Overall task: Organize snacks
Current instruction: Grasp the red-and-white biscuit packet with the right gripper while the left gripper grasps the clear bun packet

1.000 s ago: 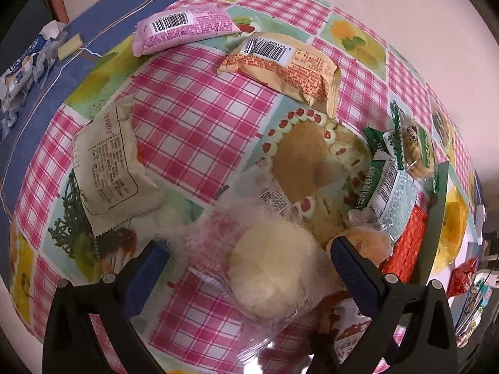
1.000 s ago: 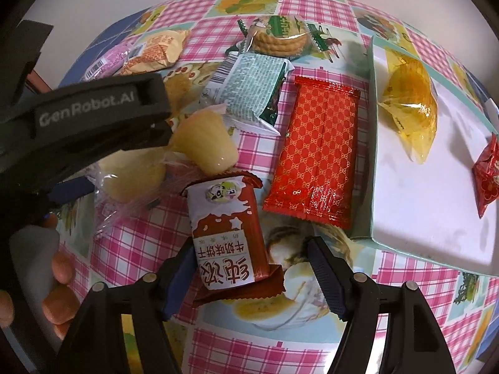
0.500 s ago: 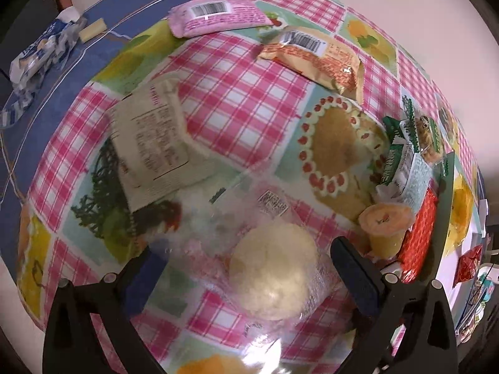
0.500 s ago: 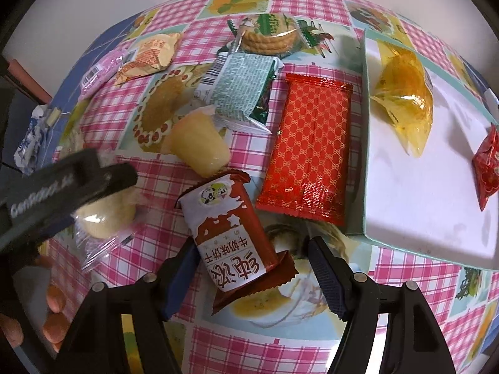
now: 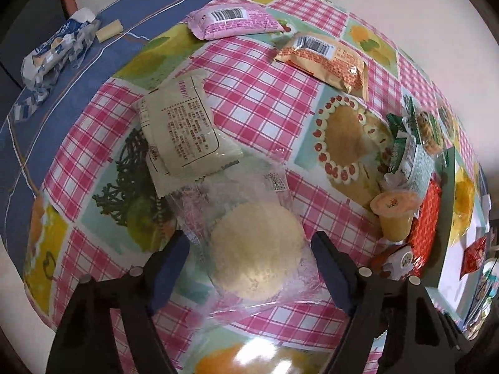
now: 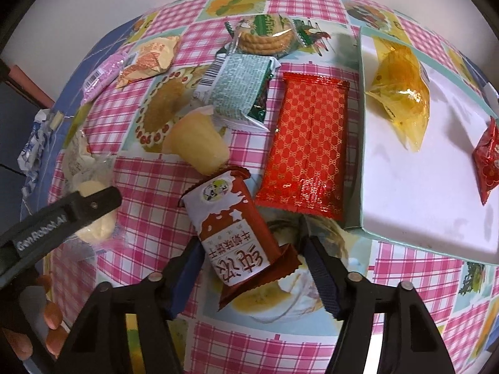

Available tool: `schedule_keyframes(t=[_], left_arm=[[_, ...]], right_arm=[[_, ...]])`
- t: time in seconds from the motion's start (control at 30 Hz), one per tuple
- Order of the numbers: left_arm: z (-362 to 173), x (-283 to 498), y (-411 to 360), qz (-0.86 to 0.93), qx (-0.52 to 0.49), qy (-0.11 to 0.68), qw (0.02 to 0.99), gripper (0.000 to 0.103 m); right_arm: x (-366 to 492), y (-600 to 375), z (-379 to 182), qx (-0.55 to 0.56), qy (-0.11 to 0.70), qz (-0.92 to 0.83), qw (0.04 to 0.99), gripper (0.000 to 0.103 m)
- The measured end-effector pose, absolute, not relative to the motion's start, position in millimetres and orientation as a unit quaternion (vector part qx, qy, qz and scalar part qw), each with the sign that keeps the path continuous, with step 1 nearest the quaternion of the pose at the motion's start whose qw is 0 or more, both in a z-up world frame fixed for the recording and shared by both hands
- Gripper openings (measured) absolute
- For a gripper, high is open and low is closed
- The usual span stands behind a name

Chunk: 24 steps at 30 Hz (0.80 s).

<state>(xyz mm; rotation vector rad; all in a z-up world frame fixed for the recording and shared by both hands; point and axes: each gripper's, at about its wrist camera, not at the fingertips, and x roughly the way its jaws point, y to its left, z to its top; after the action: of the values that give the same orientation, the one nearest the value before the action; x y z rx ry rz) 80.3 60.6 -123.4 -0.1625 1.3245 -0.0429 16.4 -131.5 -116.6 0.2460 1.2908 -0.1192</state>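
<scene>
A round pale bun in a clear wrapper (image 5: 255,255) lies on the checked tablecloth. My left gripper (image 5: 249,240) points down over it and its jaws are closing. The pads stand at the wrapper's edges, clear of the bun itself. A brown and white milk-snack packet (image 6: 237,243) lies between the fingers of my right gripper (image 6: 252,244). Those jaws are closing too, with the pads close beside the packet. In the right wrist view the left gripper's body (image 6: 62,218) and a hand (image 6: 46,327) show at the far left.
A white tray (image 6: 421,187) at the right holds a yellow packet (image 6: 402,93) and a red one (image 6: 486,162). On the cloth lie a long red packet (image 6: 308,149), a jelly cup (image 6: 199,143), a green-white packet (image 6: 240,93), biscuits (image 6: 265,34), a cream packet (image 5: 181,127), a pink packet (image 5: 234,20) and an orange packet (image 5: 324,59).
The left gripper and the bun have shifted away from the jelly cup, toward the cream packet. Both grippers' jaws have narrowed. The brown packet has hardly moved.
</scene>
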Motion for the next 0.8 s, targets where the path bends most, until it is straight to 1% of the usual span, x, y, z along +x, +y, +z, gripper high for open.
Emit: schedule_keyframes(t=[0.2,0.33,0.47,0.53,0.6,0.7,0.8], left_arm=[[-128.5,80.3,37.6,-0.015,-0.053,0.615,0.787,0.081],[-129.9,78.5,32.9,-0.014,-0.047,0.611,0.79,0.081],[-133.6,77.8,24.6,-0.013,-0.044,0.609,0.792,0.081],[-133.7,77.5,26.4,-0.013,-0.039,0.609,0.792,0.078],[-132.0,75.5,26.6,-0.007,-0.033,0.608,0.793,0.072],[-131.1,74.3,30.8,-0.006,-0.04,0.606,0.795,0.069],[-130.5,71.9,33.9,-0.005,-0.044,0.603,0.796,0.062]], right_arm=[[12.9,-122.1,-113.5,0.09,0.595,-0.046,0.798,0.056],[10.8,-117.1,-112.9,0.073,0.592,-0.043,0.802,0.052],[9.8,-116.3,-113.6,0.062,0.589,-0.04,0.805,0.051],[8.5,-114.8,-113.6,0.057,0.588,-0.039,0.806,0.051],[9.9,-114.2,-113.8,0.052,0.586,-0.039,0.808,0.049],[9.7,-111.4,-114.3,0.052,0.585,-0.04,0.808,0.048],[14.9,-111.9,-115.7,0.056,0.584,-0.039,0.809,0.046]])
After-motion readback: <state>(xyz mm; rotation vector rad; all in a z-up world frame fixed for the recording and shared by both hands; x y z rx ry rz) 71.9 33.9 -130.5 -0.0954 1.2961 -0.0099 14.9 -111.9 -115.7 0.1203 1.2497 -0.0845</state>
